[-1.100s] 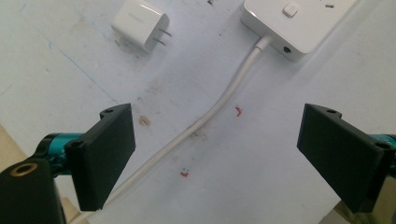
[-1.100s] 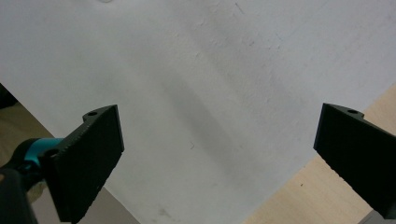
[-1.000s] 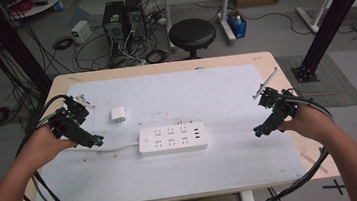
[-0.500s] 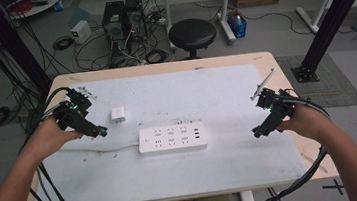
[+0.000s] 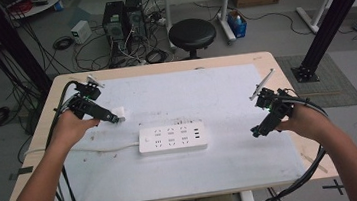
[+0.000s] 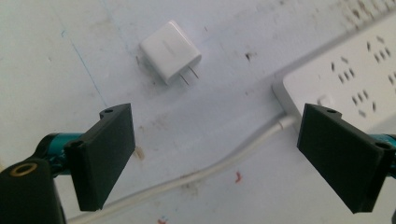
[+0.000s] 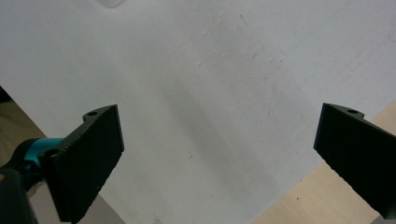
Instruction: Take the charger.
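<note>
White sheet: a scuffed white covering lies over my pale wooden bench (image 5: 284,77), its bare wood edge showing along the sides.
Power strip: a white rectangular plastic power strip (image 5: 172,138) lies flat near the middle of the bench, its white cable (image 5: 106,148) running off toward my left forearm.
Charger: a small white square plug-in charger (image 6: 170,51) lies on the sheet, its two metal prongs pointing toward the strip, apart from it and from the cable.
Left hand-held gripper: my left hand-held gripper (image 5: 116,119) hangs over the left part of the bench with its tips just beside the charger in the high view; in the left gripper view (image 6: 215,156) its black jaws stand wide apart, holding nothing, the charger lying beyond them and the cable crossing the gap between.
Right hand-held gripper: my right hand-held gripper (image 5: 256,132) sits near the right edge of the bench, well apart from the strip; in the right gripper view (image 7: 217,161) its jaws are spread wide over bare white sheet, with the wood edge at the lower corners.
</note>
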A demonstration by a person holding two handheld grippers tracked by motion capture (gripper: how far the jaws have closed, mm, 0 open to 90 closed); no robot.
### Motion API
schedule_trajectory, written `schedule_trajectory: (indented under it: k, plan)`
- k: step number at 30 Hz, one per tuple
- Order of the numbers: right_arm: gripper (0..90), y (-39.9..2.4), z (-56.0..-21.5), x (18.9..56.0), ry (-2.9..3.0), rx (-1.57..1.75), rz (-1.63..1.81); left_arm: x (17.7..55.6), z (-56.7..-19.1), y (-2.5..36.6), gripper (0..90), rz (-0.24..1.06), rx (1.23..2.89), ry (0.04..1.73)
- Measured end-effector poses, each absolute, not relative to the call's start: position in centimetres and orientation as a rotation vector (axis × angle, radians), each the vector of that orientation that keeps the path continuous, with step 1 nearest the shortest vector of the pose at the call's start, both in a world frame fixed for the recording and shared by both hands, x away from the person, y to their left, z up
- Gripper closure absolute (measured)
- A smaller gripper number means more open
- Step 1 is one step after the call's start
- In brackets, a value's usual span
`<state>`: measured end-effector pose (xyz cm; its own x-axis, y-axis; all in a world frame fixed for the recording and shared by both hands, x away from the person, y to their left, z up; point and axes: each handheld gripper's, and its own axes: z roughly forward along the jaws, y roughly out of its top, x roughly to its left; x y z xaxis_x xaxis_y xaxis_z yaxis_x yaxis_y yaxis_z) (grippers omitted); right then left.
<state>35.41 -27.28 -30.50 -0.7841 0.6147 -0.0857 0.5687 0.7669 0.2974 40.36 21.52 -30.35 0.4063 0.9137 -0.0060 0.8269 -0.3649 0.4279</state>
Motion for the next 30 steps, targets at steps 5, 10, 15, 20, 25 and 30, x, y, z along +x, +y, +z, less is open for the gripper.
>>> schedule_trajectory:
  k: [5,10,15,20,25,30]
  plan:
    - [0.9,-27.2,-30.7,35.7,2.779,0.938,0.397,42.4,-31.8,20.8,11.3,0.345,2.204,1.699]
    - [0.9,-27.2,-30.7,35.8,2.777,0.935,0.41,44.7,-33.7,20.7,11.3,0.363,2.126,1.838]
    - [0.9,-27.1,-30.9,35.9,2.785,0.936,0.406,46.1,-35.3,20.4,11.3,0.375,2.065,1.916]
    - [0.9,-26.8,-31.0,36.1,2.79,0.931,0.416,47.1,-36.6,20.3,11.3,0.381,2.025,1.985]
    - [0.9,-26.7,-31.0,36.1,2.797,0.922,0.421,48.2,-38.4,19.9,11.3,0.379,1.992,2.043]
    - [0.8,-26.9,-31.1,36.1,2.798,0.929,0.422,48.8,-39.7,19.7,11.4,0.356,1.995,2.065]
